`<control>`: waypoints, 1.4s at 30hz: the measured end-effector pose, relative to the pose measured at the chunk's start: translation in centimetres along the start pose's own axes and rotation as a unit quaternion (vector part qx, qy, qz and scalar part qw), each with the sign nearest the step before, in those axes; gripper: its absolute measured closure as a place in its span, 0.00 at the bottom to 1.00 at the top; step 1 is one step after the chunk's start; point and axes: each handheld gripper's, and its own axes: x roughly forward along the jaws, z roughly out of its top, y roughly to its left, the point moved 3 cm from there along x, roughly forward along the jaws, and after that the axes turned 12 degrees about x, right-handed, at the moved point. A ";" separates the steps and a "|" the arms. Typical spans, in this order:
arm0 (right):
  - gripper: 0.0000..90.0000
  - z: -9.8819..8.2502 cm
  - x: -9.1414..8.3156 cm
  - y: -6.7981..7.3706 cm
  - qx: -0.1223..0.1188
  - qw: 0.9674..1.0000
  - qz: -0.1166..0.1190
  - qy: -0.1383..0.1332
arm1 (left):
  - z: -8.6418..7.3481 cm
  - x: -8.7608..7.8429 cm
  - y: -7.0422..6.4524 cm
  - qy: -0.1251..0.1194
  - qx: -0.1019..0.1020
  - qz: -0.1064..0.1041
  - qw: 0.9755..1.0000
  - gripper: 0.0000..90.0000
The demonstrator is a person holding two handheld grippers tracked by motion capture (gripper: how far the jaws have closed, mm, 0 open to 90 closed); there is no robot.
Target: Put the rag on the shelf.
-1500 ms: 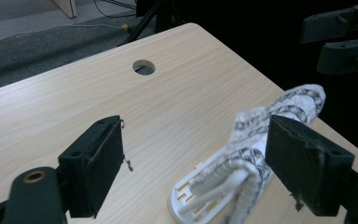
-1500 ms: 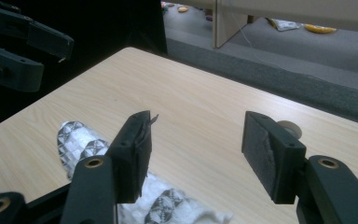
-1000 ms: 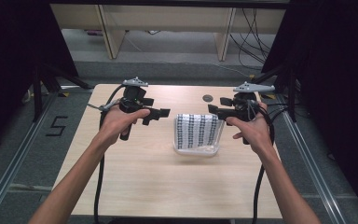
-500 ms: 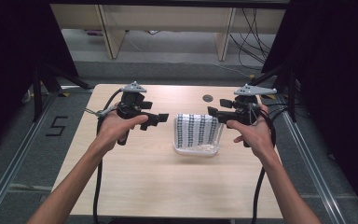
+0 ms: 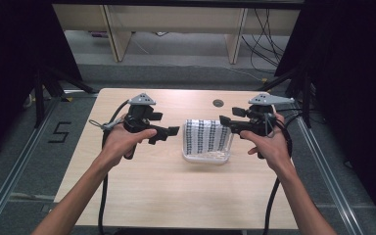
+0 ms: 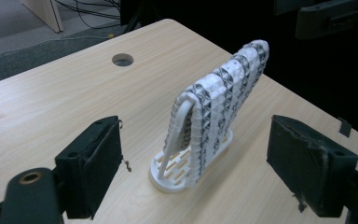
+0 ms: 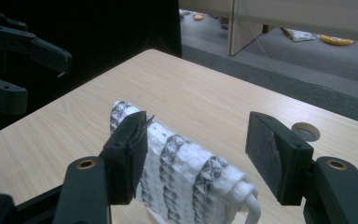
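The cloth [image 5: 206, 135] hangs over a white rack [image 5: 206, 156] near the table hole [image 5: 218, 103] — soft, light and floppy, so its top fold looks best to pinch. The left gripper [image 5: 175, 131] is open beside the rack, holding nothing. The right gripper [image 5: 223, 120] is open too — empty, beside the cloth.

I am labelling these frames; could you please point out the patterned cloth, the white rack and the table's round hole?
patterned cloth [image 6: 223, 93], left gripper view, draped side.
white rack [image 6: 168, 175], left gripper view, base.
round hole [image 5: 218, 103], high view, centre.

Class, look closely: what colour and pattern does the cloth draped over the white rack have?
The cloth is white with dark grey geometric stripes, clearest in the left gripper view.
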 end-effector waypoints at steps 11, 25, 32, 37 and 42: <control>0.42 -1.2 -0.9 -0.1 0.009 1.000 0.013 -0.013 | -1.2 -0.3 -1.3 -0.003 0.009 -0.006 1.000 0.19; 0.41 -2.4 -1.6 0.7 0.012 1.000 0.018 -0.022 | -3.3 -0.7 -3.1 -0.008 0.025 -0.018 0.999 0.19; 0.40 -3.0 -1.7 1.2 0.003 0.999 0.028 -0.026 | -4.0 -1.2 -3.7 -0.017 0.029 -0.028 0.999 0.18; 0.40 -3.4 -1.9 1.6 0.006 0.999 0.032 -0.022 | -4.4 -1.4 -4.2 -0.018 0.031 -0.027 0.999 0.18; 0.40 -4.1 -2.0 1.8 0.000 0.999 0.032 -0.021 | -5.0 -1.5 -4.6 -0.020 0.026 -0.026 0.999 0.18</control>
